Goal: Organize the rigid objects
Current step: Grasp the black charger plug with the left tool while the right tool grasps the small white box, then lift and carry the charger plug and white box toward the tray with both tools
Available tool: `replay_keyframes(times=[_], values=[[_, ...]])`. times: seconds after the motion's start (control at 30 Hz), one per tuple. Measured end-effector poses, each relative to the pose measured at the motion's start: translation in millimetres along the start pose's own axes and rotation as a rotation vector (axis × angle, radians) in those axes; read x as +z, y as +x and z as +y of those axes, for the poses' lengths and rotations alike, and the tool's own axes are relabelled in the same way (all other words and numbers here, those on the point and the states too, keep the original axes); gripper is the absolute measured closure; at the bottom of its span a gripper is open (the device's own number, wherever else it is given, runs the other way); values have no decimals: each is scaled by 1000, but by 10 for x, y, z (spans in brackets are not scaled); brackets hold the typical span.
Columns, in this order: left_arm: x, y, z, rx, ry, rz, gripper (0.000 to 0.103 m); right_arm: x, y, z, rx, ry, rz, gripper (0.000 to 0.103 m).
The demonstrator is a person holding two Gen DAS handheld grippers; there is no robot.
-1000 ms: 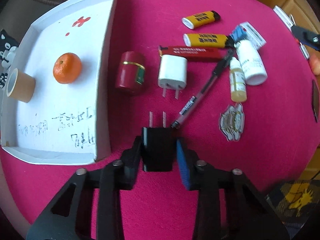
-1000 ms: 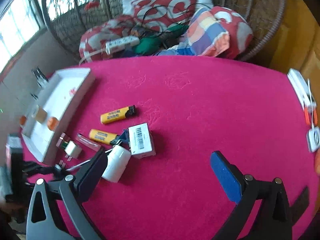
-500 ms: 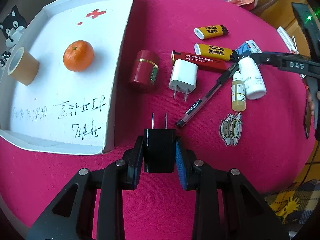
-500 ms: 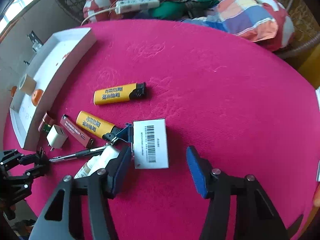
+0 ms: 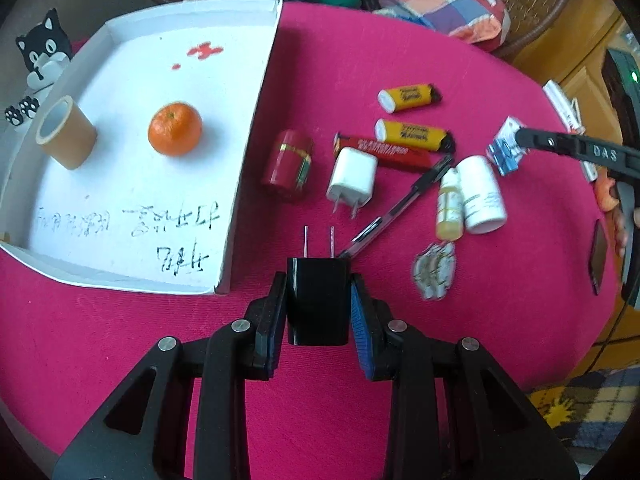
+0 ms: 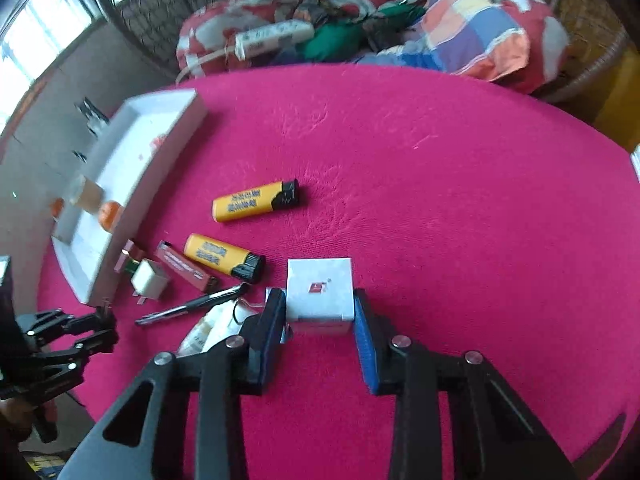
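My left gripper is shut on a black plug charger, prongs pointing forward, held above the red tablecloth beside the near right corner of the white tray. My right gripper is shut on a small white box with a blue side, also seen in the left wrist view. On the cloth lie a white charger, a red cylinder, two yellow lighters, a red lighter, a pen, a small dropper bottle and a white bottle.
The tray holds an orange and a brown tape roll. A sticker lies right of the black charger. Cushions and a power strip sit beyond the table's far edge. A cat figure stands left of the tray.
My left gripper closed on the black charger and lifted it back. My right gripper swung down to the white box and closed on it, tipping it up.
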State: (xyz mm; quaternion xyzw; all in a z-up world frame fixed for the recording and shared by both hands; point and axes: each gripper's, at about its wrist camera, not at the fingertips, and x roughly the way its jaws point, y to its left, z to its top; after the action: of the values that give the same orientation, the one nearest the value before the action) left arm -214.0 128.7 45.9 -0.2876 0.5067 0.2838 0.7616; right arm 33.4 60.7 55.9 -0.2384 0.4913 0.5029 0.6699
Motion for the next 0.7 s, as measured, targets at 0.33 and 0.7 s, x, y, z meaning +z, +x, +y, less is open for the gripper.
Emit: replay_keyframes(times=[0.33,0.7], values=[[203,-531,-161,-95,30,-134,74,-25,-376,67,2,11,-116,70],[215,-468,-314,-109,52,-100,74,-276,74,-157,-88,77,-37,68]])
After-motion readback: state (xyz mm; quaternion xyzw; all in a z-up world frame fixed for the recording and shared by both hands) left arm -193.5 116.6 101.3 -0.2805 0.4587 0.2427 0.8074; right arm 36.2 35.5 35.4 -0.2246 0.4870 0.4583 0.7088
